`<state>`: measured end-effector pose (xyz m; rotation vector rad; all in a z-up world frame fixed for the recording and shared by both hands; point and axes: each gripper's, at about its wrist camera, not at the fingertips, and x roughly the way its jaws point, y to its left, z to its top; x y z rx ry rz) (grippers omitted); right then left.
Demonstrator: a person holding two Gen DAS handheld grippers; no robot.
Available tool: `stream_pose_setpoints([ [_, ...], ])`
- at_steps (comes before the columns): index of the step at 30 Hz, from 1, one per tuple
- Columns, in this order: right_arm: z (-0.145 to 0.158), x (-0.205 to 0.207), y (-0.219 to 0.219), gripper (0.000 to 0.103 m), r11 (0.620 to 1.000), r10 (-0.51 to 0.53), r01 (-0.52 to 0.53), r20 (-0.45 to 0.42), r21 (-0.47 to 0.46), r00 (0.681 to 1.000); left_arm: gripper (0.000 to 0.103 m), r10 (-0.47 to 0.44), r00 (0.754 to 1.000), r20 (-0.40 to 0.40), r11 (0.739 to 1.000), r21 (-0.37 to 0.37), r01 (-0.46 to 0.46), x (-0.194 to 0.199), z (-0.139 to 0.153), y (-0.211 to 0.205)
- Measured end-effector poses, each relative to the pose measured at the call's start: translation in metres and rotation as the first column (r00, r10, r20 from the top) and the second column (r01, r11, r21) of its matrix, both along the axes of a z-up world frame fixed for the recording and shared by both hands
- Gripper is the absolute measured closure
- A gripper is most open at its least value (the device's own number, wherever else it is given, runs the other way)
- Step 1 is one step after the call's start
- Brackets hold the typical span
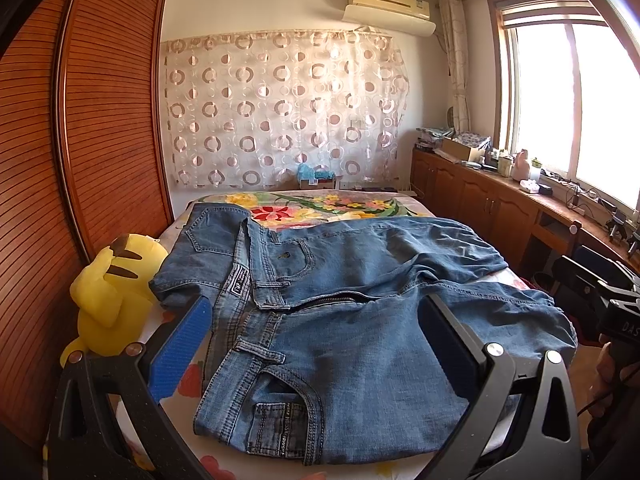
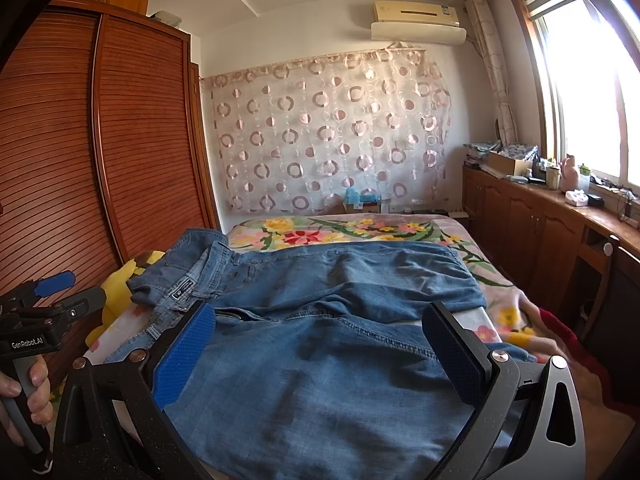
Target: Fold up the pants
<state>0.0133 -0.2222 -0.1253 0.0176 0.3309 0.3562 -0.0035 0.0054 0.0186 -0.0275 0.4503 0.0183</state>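
Home bedroom: bed (image 2: 400,236), slatted wardrobe (image 2: 120,152), curtain (image 2: 332,136), air conditioner (image 2: 416,20).

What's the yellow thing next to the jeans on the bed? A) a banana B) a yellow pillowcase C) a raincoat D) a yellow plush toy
D: a yellow plush toy with brown stripes lies at the bed's left edge, beside the waistband of the jeans.

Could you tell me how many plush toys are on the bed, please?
1: a yellow plush at the bed's left edge, beside the jeans' waistband. Others may be hidden.
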Motion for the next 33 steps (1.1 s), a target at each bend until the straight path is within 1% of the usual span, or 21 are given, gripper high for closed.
stream_pose_setpoints([
  [33, 0.0000, -0.0006, 0.0011, 0.000, 1.000, 0.002, -0.002, 0.004, 0.002, 1.000, 0.000, -0.002, 1.000, 0.002, 1.000, 0.002, 0.002, -0.0017, -0.0024, -0.0008],
])
